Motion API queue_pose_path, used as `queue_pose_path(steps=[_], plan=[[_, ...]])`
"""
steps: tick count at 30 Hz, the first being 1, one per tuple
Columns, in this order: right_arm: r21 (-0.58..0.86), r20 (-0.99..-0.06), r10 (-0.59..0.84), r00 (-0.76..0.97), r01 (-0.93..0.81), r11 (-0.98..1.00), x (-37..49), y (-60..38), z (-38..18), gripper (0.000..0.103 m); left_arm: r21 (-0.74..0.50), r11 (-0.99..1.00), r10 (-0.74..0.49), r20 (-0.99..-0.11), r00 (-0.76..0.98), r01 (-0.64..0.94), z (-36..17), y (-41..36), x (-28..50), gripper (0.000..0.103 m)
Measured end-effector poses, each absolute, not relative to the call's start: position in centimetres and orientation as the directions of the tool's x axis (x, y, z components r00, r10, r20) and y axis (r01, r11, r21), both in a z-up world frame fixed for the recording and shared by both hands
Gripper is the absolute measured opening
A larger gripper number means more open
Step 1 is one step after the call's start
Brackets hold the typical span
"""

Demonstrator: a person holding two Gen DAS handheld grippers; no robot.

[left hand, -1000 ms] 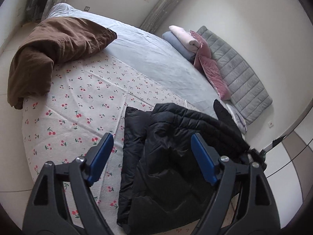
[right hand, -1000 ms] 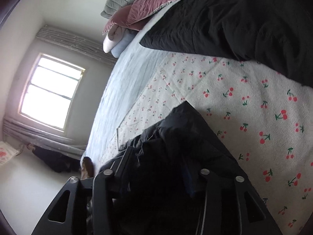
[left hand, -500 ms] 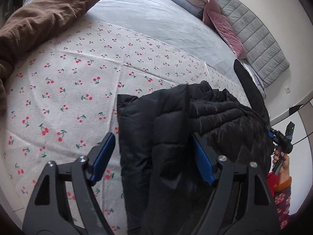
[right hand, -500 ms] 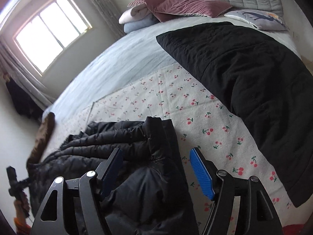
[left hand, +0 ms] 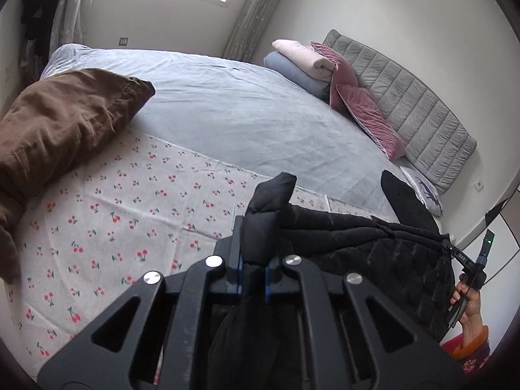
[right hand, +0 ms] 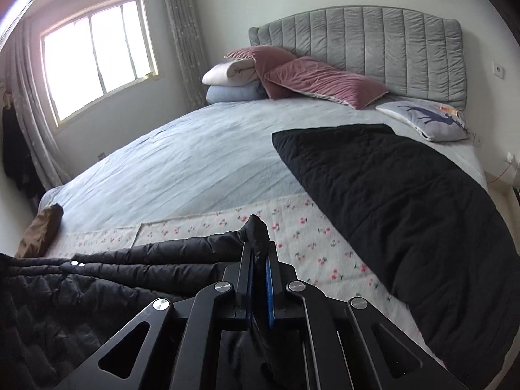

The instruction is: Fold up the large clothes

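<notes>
Both the left gripper [left hand: 253, 256] and right gripper [right hand: 259, 268] have just clamped shut on a black quilted puffer jacket [left hand: 373, 247], stretched lengthwise between them above the cherry-print sheet [left hand: 130, 214].

Both grippers clamped, jaws just snapped closed.
Left gripper [left hand: 253, 260] pinching a fold of black jacket [left hand: 373, 247] between blue pads, angled downward; right gripper [right hand: 259, 260] nipping another corner likewise; right hand [left hand: 468, 299] wrapped round its handle.
</notes>
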State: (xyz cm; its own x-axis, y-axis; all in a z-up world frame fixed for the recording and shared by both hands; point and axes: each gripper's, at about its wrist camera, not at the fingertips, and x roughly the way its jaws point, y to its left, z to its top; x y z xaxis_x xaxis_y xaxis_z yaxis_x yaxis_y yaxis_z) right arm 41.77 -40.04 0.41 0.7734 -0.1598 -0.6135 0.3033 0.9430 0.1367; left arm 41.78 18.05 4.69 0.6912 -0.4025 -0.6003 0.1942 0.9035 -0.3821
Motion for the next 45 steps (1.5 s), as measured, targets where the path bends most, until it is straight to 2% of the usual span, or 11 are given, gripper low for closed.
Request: queue_pose_path(steps=[6,12,15,18,20,23,28,33,36,40,45], plan=[[0.079,-0.679,-0.216,0.702,0.362,0.929,46.9,-40.6,-3.5,0.005,-0.238,0.960,-0.272,-0.685,0.676,0.145,-1.2,15.5,47.2,0.011],[0.028,-0.753,-0.240,0.613,0.394,0.919,48.5,-41.8,-8.1,0.008,-0.128,0.990,-0.136,-0.783,0.606,0.056,-6.5,15.5,49.9,0.024],[-0.010,-0.737,-0.306,0.602,0.443,0.896,47.4,-42.1,-7.2,0.020,-0.096,0.995,-0.087,-0.766,0.637,0.020,-4.9,16.3,48.8,0.032],[-0.037,-0.709,-0.321,0.628,0.421,0.906,46.4,-40.4,-4.7,0.038,-0.038,0.998,-0.065,-0.737,0.673,0.054,-2.0,15.0,47.1,0.060],[-0.042,-0.699,-0.299,0.649,0.381,0.924,46.5,-37.8,-3.1,0.062,-0.056,0.992,-0.117,-0.721,0.683,0.112,-0.5,13.0,46.3,0.068],[-0.011,-0.739,-0.176,0.650,0.249,0.969,47.6,-32.0,-2.3,0.067,-0.130,0.967,-0.244,-0.727,0.642,0.220,1.0,8.7,44.5,0.082],[0.154,-0.817,0.081,0.572,0.081,0.985,49.4,-24.9,-5.8,0.067,-0.129,0.933,-0.305,-0.781,0.545,0.336,-1.7,3.2,43.2,0.084],[0.119,-0.816,0.022,0.578,0.130,0.984,48.4,-28.4,-8.1,0.067,-0.036,0.967,-0.176,-0.811,0.558,0.253,-5.0,8.8,44.5,0.084],[-0.001,-0.821,-0.134,0.554,0.234,0.972,46.9,-34.0,-8.3,0.067,0.098,0.990,0.021,-0.807,0.590,0.099,-5.9,15.2,45.7,0.094],[-0.089,-0.829,-0.317,0.461,0.451,0.888,43.8,-41.4,-8.3,0.068,0.166,0.984,0.170,-0.812,0.558,-0.058,-6.1,21.3,45.0,0.093],[-0.048,-0.794,-0.299,0.528,0.437,0.898,39.6,-39.0,-4.1,0.068,0.088,0.996,0.069,-0.764,0.641,-0.003,-2.0,19.0,40.2,0.093]])
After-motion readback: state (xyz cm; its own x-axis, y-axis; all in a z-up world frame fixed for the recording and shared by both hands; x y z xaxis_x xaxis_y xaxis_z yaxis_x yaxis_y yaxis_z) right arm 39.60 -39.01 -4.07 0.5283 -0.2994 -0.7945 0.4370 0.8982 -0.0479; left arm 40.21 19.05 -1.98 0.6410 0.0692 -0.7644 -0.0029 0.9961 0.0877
